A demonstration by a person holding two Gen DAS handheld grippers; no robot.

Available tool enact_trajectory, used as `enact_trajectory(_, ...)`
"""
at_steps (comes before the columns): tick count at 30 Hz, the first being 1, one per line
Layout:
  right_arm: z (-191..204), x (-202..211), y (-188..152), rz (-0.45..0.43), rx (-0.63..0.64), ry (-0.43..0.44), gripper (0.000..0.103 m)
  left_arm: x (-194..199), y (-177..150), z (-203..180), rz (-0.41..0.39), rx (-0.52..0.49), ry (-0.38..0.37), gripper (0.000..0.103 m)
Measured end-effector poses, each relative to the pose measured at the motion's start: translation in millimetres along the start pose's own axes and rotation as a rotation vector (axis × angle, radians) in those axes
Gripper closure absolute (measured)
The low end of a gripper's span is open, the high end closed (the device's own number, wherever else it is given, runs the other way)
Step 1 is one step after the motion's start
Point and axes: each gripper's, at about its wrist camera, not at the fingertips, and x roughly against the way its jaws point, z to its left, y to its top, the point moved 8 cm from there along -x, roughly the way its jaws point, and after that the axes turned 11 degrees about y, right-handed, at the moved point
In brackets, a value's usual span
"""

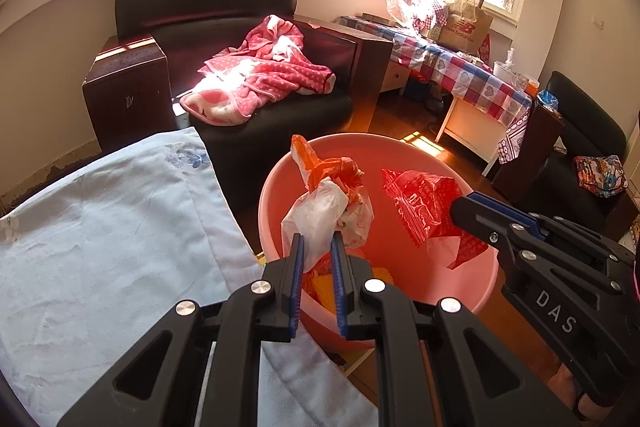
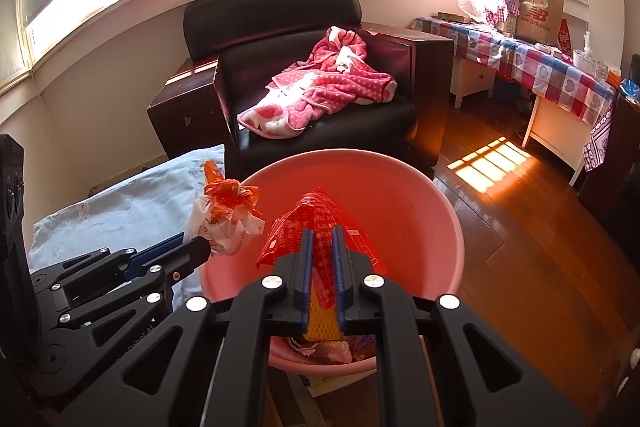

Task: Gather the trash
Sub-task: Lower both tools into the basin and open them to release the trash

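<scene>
- The left gripper (image 1: 317,241) has its jaws nearly closed, pinching the lower end of a knotted white-and-orange bag (image 1: 326,205) between its blue pads (image 1: 298,267).
- That bag hangs above the left side of a pink basin (image 1: 480,279), its orange knot uppermost, clear of the basin floor.
- The right gripper (image 2: 322,237) has its jaws drawn in narrow on a red wrapper (image 2: 316,223), which sticks up between the blue pads (image 2: 307,267).
- From the left wrist view, the right gripper (image 1: 460,209) reaches in from the right, and the red wrapper (image 1: 424,205) hangs from its tip over the right half of the basin.
- From the right wrist view, the left gripper (image 2: 202,249) comes in from the left, with the bag (image 2: 228,219) held at the basin's (image 2: 452,227) left rim.
- Low in the basin, beneath the jaws, lies a yellow foam net (image 2: 320,323) beside some crumpled pale scraps (image 2: 328,349).
- A pale blue cloth (image 1: 112,227) lies to the left of the basin, touching its rim.
- Behind the basin stands a dark armchair (image 1: 208,7) with a pink spotted blanket (image 1: 260,71) heaped on its seat.
- To the right, near the window, a table under a checked cloth (image 1: 452,67) carries a brown paper bag (image 1: 466,25) and other clutter.
- The floor (image 2: 520,227) is brown wood with a patch of sunlight.
</scene>
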Motion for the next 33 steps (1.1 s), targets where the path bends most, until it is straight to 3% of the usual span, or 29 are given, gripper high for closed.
enact_trajectory(33, -5, -23, -21, 0.066, -0.004, -0.038, 0.093, -31, -18, -11, 0.059, -0.057, -0.015, 0.090)
